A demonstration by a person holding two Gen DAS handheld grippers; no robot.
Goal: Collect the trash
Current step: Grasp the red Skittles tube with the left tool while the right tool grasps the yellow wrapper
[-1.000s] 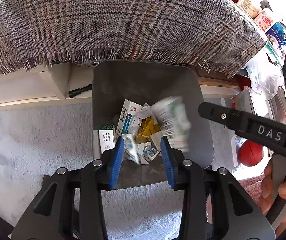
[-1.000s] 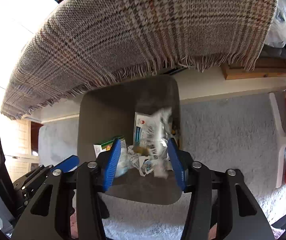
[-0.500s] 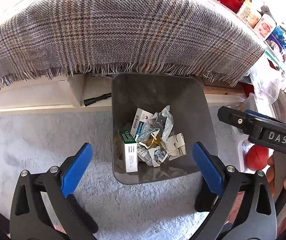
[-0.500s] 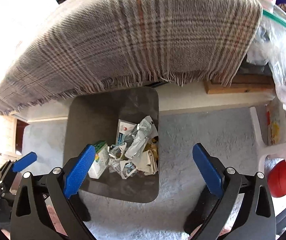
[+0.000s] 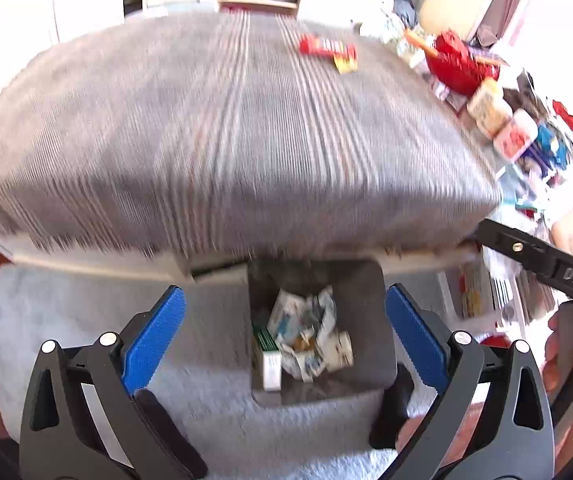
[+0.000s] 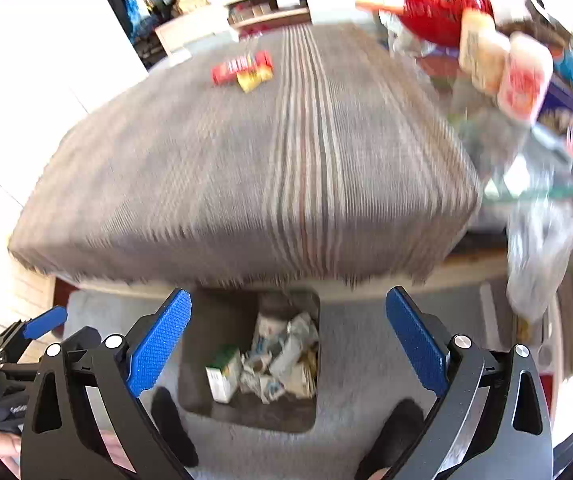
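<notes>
Trash (image 5: 304, 336) now lies in the bin (image 5: 366, 312) at six o'clock. Both grippers, left (image 5: 284, 334) and right (image 6: 286, 344), let go and spread wide apart, empty. More wrappers (image 6: 242, 69) wait at twelve o'clock.

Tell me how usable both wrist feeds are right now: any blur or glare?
Left wrist view: the plaid cloth is smeared by motion blur, the trash bin softer but readable, window glare washes out the upper right. Right wrist view: the same streaking on the cloth, the shelf items heavily smeared, the left wall blown out white. Fisheye bending in both.
</notes>
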